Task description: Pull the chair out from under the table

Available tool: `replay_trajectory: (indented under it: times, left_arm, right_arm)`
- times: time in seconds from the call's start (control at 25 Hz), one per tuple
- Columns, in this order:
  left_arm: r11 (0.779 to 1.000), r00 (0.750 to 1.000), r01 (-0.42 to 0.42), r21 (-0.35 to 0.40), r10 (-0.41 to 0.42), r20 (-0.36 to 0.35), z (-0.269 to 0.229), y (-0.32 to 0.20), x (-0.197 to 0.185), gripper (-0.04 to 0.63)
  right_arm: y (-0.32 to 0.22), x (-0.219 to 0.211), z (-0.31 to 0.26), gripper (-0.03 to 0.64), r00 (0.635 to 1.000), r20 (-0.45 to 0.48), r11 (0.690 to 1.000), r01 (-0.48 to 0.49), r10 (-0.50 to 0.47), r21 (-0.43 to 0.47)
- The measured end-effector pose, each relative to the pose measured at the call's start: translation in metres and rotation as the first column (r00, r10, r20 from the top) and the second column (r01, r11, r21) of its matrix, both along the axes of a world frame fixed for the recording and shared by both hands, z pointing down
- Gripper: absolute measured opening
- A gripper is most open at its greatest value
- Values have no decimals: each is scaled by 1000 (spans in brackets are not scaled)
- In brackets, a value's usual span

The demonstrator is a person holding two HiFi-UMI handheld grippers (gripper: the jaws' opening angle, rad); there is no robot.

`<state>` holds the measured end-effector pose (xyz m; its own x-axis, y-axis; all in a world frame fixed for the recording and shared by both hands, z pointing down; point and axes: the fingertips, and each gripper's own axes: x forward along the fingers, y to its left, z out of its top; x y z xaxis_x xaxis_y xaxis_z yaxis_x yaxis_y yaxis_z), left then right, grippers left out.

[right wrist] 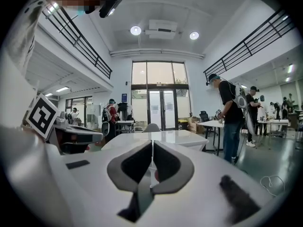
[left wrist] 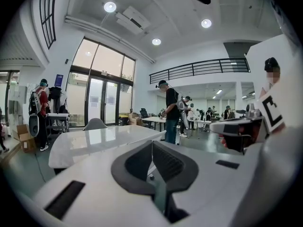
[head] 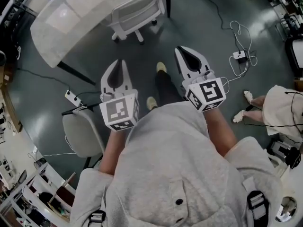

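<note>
Nothing of the task is done yet. The white swivel chair with a wheeled base stands tucked against the white-topped counter, ahead of both tongs and well apart from their tips, roughly between the lines along which they point. Its seat is partly covered by the counter's edge.

The left tongs are pressed fully together, and nothing is held in them. The right tongs are likewise closed tip to tip and empty. In each gripper view only bare dark pads are seen meeting, with the counter top beyond them.

All of the work is judged to be left: the chair has to be reached, the tongs opened and set on its back or frame, and the chair drawn out toward the person.

A 2nd chair, grey and padded, is seen to the left of the left tongs and behind their tips – it is not under any counter.

As for containers, only brown cardboard boxes are made out far beyond the right tongs – their contents cannot be told.
</note>
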<state>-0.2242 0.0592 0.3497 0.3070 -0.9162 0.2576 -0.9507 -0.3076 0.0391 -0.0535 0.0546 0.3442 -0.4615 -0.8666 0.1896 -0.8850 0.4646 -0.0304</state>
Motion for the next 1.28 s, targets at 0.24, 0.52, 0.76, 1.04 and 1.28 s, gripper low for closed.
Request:
replay_trajectory:
  times: [0.24,0.52,0.76,1.04,1.28]
  left_arm:
    - [1000,1000,13,-9,-13,11,6,-31,-2,15]
    - [1000,1000,11,-19,-11,16,8,-79,13,15]
    - [999,999,8,-38,-7,36,15,-123,36,15]
    - [998,998,23,-53,-19,65,18,-185,67,15]
    - [997,996,43,-70,-37,79,18,-221,80,15]
  right_arm:
    - [-31,-2,5,26,1000,-7,1000,17,-17,2]
    - [-80,15,7,26,1000,-5,1000,14,-14,-8]
    - [-124,38,15,26,1000,1,1000,16,-16,-23]
    - [-193,73,22,26,999,20,999,30,-29,-43]
    - [-233,83,22,26,998,25,997,57,-56,-55]
